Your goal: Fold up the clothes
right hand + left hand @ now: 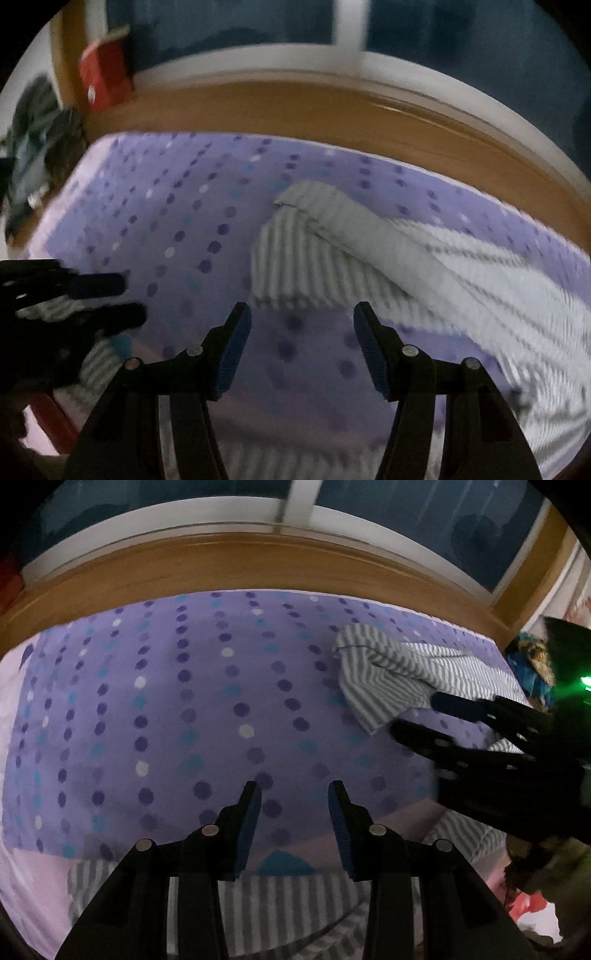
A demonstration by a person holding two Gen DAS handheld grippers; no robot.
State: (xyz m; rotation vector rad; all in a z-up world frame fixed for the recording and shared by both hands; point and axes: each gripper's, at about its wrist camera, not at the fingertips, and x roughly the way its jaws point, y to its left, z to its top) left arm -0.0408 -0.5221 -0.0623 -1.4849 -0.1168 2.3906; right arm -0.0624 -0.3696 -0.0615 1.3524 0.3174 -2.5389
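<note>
A grey-and-white striped garment [391,675] lies on the purple dotted bedsheet [184,701], with a bunched sleeve to the right and more striped cloth near the bed's front edge [258,904]. My left gripper [294,797] is open and empty above the sheet. My right gripper [302,317] is open and empty, just short of the sleeve's end [291,266]; the rest of the garment runs off to the right. In the left wrist view the right gripper [413,712] shows at the right, beside the sleeve. The left gripper [129,299] shows at the left of the right wrist view.
A wooden ledge [258,565] and a window run along the far side of the bed. A red box [105,77] stands on the ledge at the left. Dark clothes [37,140] are piled beyond the left end. Colourful items [532,664] lie past the right end.
</note>
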